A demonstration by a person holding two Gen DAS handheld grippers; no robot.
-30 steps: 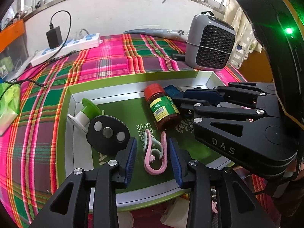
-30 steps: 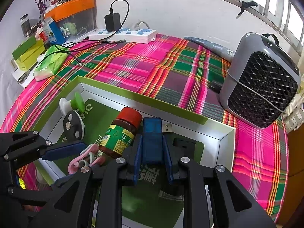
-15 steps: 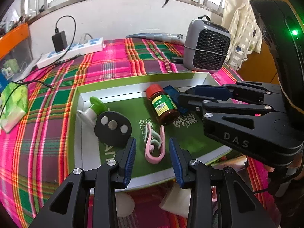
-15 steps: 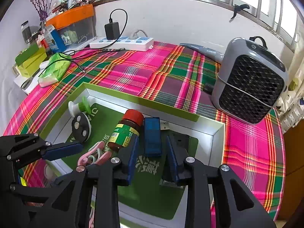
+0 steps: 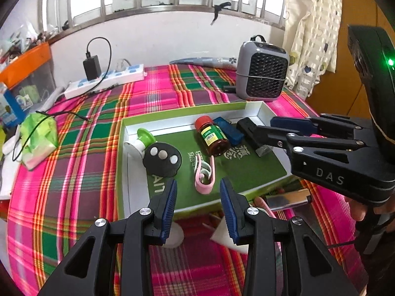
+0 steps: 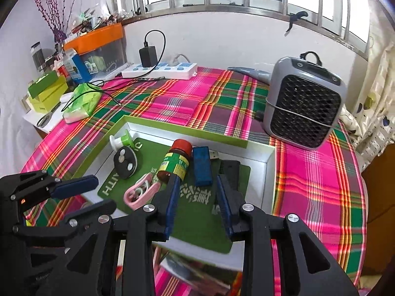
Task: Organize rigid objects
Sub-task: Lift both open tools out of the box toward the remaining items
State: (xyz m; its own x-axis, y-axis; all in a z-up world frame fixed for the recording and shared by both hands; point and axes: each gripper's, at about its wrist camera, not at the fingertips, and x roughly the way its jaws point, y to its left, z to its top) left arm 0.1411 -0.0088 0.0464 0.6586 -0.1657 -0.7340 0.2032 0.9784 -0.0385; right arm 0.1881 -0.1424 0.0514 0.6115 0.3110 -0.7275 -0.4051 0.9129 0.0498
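Observation:
A shallow green-rimmed box [image 5: 190, 109] [image 6: 148, 123] lies on the plaid cloth. In it are a green-and-white spool [image 5: 142, 140], a black disc with three dots [image 5: 161, 159], a pink clip [image 5: 203, 172], a red-capped brown bottle [image 5: 213, 137] [image 6: 176, 161], a blue USB stick [image 5: 228, 130] [image 6: 201, 165] and a black block [image 6: 229, 170]. My left gripper [image 5: 197, 185] hovers open above the box's near edge, holding nothing. My right gripper [image 6: 197, 180] is open too, held above the USB stick, which lies free beside the bottle.
A grey heater [image 6: 303, 108] stands behind the box at the right. A white power strip [image 5: 106, 81] with a charger runs along the back wall. A green tissue pack [image 5: 39, 135] lies left. A silvery object [image 5: 287, 198] and white bits lie in front of the box.
The right gripper has opened and let go of the blue USB stick, which now rests in the box. Both grippers have drawn back and risen from the box.

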